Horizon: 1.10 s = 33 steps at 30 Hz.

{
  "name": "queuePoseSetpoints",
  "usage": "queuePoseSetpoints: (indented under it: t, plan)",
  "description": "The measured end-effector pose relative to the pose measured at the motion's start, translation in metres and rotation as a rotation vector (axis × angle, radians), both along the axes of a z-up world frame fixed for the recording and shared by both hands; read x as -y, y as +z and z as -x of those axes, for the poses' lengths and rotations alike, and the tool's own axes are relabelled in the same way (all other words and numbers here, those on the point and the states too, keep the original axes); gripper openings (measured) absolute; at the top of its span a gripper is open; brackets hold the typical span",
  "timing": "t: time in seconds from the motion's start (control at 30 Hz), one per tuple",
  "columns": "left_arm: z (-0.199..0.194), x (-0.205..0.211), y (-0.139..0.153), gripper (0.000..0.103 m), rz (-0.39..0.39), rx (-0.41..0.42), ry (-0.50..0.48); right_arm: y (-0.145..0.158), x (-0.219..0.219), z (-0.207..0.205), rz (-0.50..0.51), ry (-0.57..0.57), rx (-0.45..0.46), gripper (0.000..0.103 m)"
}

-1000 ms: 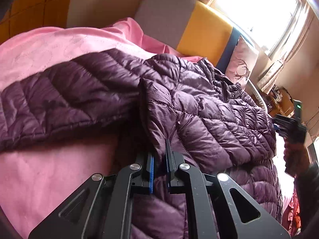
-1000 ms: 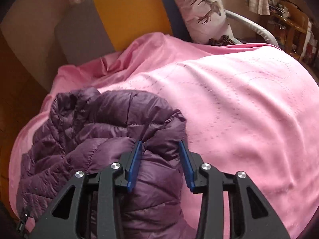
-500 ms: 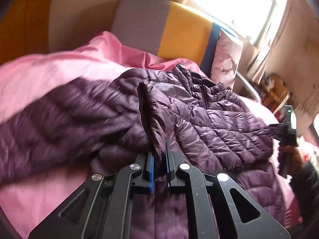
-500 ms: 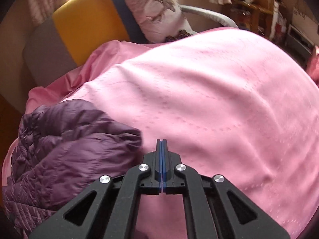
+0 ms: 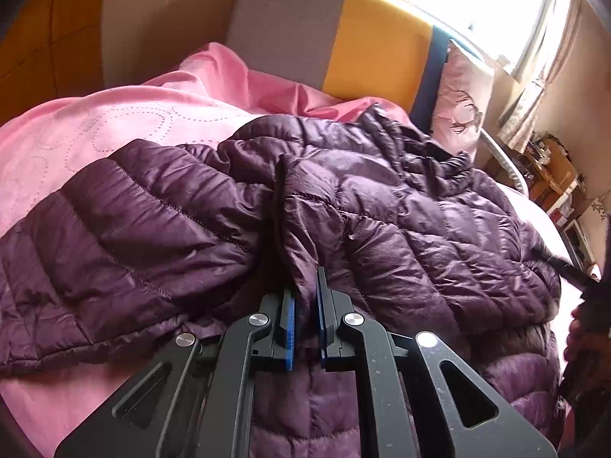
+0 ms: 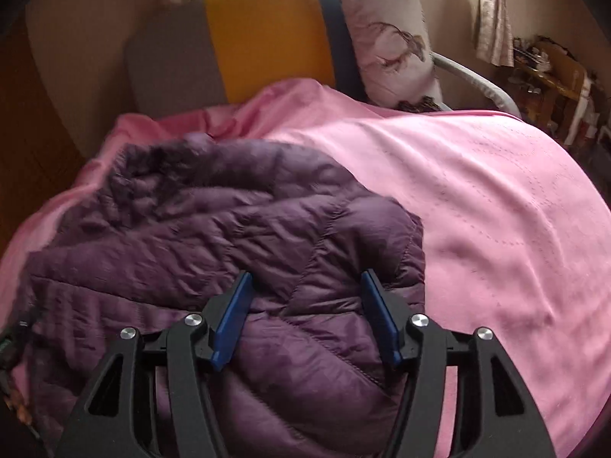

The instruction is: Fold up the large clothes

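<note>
nearest in the left wrist view, left gripper [image 5: 304, 320] was clamped on a raised ridge of the purple puffer jacket [image 5: 382, 229], blue pads pressed close with only that pinch of quilted cloth between them. from that pinch, ran the ridge away toward 12 o'clock, with one flap or sleeve [image 5: 114, 229] spread out toward 9 o'clock and the bulk of the body lying toward 2 o'clock. lay the whole garment on the pink bedspread [image 5: 76, 133], long axis roughly from 8 to 2 o'clock across that view. in the right wrist view, right gripper [image 6: 305, 316] stood with fingers wide apart, straddling a puffed edge of the jacket [image 6: 229, 229] without pinching it; cloth between the pads, not visibly squeezed. stretched bare bedspread [image 6: 496, 210] from 1 to 4 o'clock of those fingers. judged: the coming fold likely hangs on the right side closing on that edge at 12 o'clock, since the left already had its hold. farthest back, the yellow and grey headboard [image 6: 267, 30] and a pillow [image 6: 385, 38] at 12 to 1 o'clock.
</note>
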<state>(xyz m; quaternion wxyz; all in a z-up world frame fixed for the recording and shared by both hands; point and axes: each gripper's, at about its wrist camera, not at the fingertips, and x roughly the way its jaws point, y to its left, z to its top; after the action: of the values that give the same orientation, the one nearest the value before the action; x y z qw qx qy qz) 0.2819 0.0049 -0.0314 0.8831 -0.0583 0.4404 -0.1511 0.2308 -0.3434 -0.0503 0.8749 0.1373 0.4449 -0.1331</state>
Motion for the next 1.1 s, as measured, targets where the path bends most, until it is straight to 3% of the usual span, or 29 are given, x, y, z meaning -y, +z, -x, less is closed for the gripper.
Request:
queuePoseSetpoints:
  t: [0.07, 0.17, 0.3, 0.37, 0.4, 0.43, 0.47, 0.53, 0.63, 0.73, 0.9, 1.1]
  plan:
    - [-0.009, 0.000, -0.008, 0.010, 0.016, -0.026, 0.002, -0.027, 0.010, 0.000, -0.030, -0.034, 0.006, 0.059]
    - [-0.013, 0.010, -0.021, 0.010, -0.029, -0.028, 0.001, -0.032, 0.004, 0.002, 0.014, -0.035, 0.027, 0.060]
    - [-0.010, -0.005, -0.025, 0.014, 0.070, -0.049, 0.039, -0.033, 0.005, 0.003, 0.008, -0.025, 0.027, 0.062]
    - [-0.003, -0.014, -0.019, 0.021, 0.108, -0.071, 0.064, -0.032, 0.005, 0.002, 0.009, -0.021, 0.024, 0.065]
    - [0.003, -0.018, -0.014, 0.040, 0.117, -0.072, 0.078, -0.029, 0.004, 0.002, 0.010, -0.011, 0.015, 0.069]
    - [0.011, -0.023, -0.008, 0.071, 0.126, -0.061, 0.092, -0.020, 0.003, 0.002, 0.013, 0.003, 0.001, 0.073]
    - [0.021, -0.030, -0.002, 0.079, 0.139, -0.040, 0.122, -0.013, 0.000, 0.005, 0.010, 0.017, -0.012, 0.083]
    - [0.043, -0.054, 0.010, 0.080, 0.199, 0.006, 0.178, 0.003, -0.006, 0.014, -0.027, 0.033, -0.001, 0.101]
    - [0.071, -0.093, 0.012, 0.080, 0.267, -0.002, 0.274, 0.027, -0.025, 0.039, -0.059, 0.049, 0.066, 0.101]
    - [0.098, -0.139, 0.006, 0.080, 0.299, -0.015, 0.390, 0.037, -0.059, 0.065, -0.109, 0.153, 0.093, 0.101]
    - [0.140, -0.230, -0.003, 0.080, 0.351, -0.010, 0.664, 0.023, -0.122, 0.096, -0.085, 0.320, 0.043, 0.101]
    - [0.174, -0.339, -0.022, 0.080, 0.548, -0.020, 1.019, -0.013, -0.161, 0.108, 0.041, 0.352, -0.034, 0.101]
